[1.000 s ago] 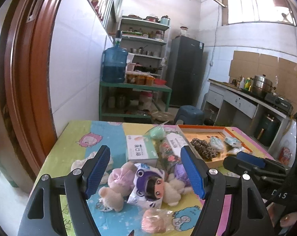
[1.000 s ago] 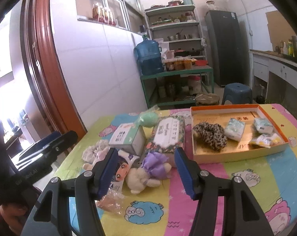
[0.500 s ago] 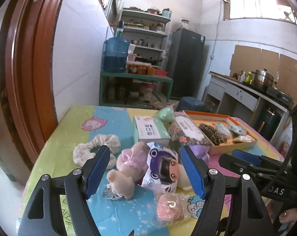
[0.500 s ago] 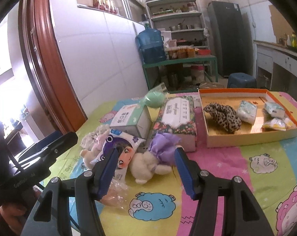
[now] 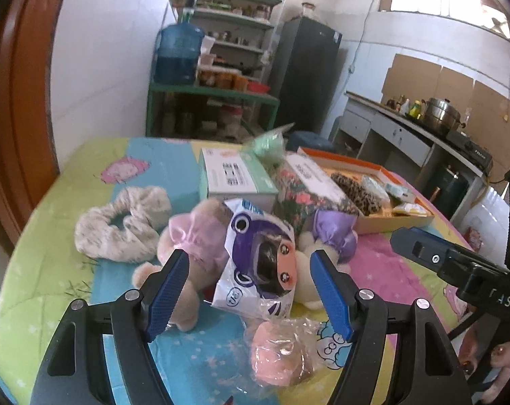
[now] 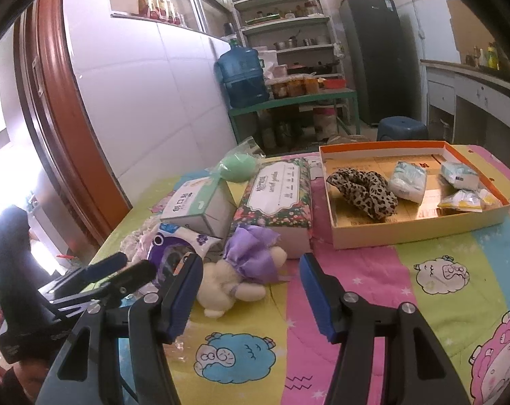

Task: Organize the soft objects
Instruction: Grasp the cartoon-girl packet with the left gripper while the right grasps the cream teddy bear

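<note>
Soft things lie in a heap on the cartoon-print tablecloth. My left gripper (image 5: 250,266) is open, its blue pads to either side of a purple-and-white doll packet (image 5: 258,263). Beside the packet lie a pink-capped plush (image 5: 190,253), a white scrunchie (image 5: 120,224) and a bagged pink ball (image 5: 280,354). My right gripper (image 6: 251,273) is open over a cream plush with a purple bow (image 6: 245,270). An orange-rimmed box (image 6: 407,233) holds a leopard scrunchie (image 6: 363,192) and several small packets.
A mask box (image 6: 201,209), a floral tissue box (image 6: 278,202) and a bagged green ball (image 6: 238,167) stand behind the heap. A brown door frame (image 6: 69,128) borders the table's left. Green rack, blue water jug, fridge and stool stand beyond.
Both grippers have sunk toward the heap, the left one more; the toys now look larger and sit between the fingers. Neither gripper's opening has changed.
</note>
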A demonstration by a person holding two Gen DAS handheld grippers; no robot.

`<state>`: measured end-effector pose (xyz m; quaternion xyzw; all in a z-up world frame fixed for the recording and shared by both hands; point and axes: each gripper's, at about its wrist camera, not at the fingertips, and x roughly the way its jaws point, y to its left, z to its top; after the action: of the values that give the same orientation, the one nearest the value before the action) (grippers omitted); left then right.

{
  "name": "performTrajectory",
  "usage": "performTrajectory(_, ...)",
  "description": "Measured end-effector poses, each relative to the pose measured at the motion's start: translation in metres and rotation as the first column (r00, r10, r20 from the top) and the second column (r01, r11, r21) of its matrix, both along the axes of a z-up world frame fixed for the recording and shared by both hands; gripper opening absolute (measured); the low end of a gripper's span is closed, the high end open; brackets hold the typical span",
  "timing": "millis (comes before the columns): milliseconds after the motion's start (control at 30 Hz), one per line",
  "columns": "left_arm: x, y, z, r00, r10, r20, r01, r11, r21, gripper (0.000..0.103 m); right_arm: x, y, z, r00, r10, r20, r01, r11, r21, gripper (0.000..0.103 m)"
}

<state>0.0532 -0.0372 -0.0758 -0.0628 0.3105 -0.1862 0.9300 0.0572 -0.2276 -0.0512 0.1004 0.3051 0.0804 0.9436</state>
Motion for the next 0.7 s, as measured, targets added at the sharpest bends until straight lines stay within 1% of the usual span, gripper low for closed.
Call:
performTrajectory(67,0.006,-0.002,-0.006,1.000,-0.008,-0.022,0.007,1.000,-0.006,0.075,0.001,0.000,-0.003,1.000,0.003,-0.006,-0.003,1.000,0.002,0.059)
performTrajectory(100,0.009,-0.002,-0.009,0.999,-0.012,-0.030,0.012,1.000,-0.008,0.072,0.002,0.000,-0.004,1.000,0.005,-0.011,-0.005,1.000,0.005,0.059)
performTrajectory(167,0.013,-0.006,-0.014,0.999,-0.024,-0.042,0.023,1.000,-0.013,0.054,0.004,0.000,-0.007,1.000,0.006,-0.018,-0.006,1.000,0.003,0.059)
performTrajectory(200,0.015,-0.008,-0.016,0.998,-0.029,-0.048,0.029,0.999,-0.014,0.049,0.006,0.000,-0.008,1.000,0.007,-0.024,-0.007,1.000,0.003,0.059)
performTrajectory(267,0.019,-0.011,-0.022,0.997,-0.038,-0.068,0.037,0.999,-0.013,0.032,0.008,0.000,-0.011,0.999,0.008,-0.033,-0.008,1.000,0.006,0.059)
performTrajectory(400,0.024,-0.015,-0.030,0.995,-0.055,-0.086,0.052,0.998,-0.033,0.024,0.012,-0.002,-0.017,0.999,0.012,-0.048,-0.011,1.000,0.016,0.059)
performTrajectory(467,0.024,-0.015,-0.031,0.995,-0.063,-0.083,0.060,0.998,-0.037,0.023,0.014,-0.003,-0.020,0.998,0.018,-0.058,-0.016,0.999,0.036,0.059)
performTrajectory(500,0.024,-0.016,-0.032,0.995,-0.066,-0.077,0.064,0.997,-0.032,0.021,0.016,-0.003,-0.021,0.998,0.020,-0.063,-0.017,0.999,0.043,0.059)
performTrajectory(600,0.021,-0.017,-0.033,0.995,-0.073,-0.070,0.072,0.997,-0.029,0.019,0.018,-0.001,-0.025,0.997,0.025,-0.076,-0.021,0.998,0.055,0.059)
performTrajectory(633,0.021,-0.017,-0.034,0.995,-0.074,-0.069,0.071,0.997,-0.035,0.017,0.019,-0.001,-0.026,0.997,0.026,-0.079,-0.022,0.998,0.057,0.059)
performTrajectory(700,0.021,-0.014,-0.035,0.995,-0.078,-0.066,0.074,0.996,-0.058,0.015,0.020,0.000,-0.027,0.996,0.026,-0.080,-0.022,0.998,0.056,0.059)
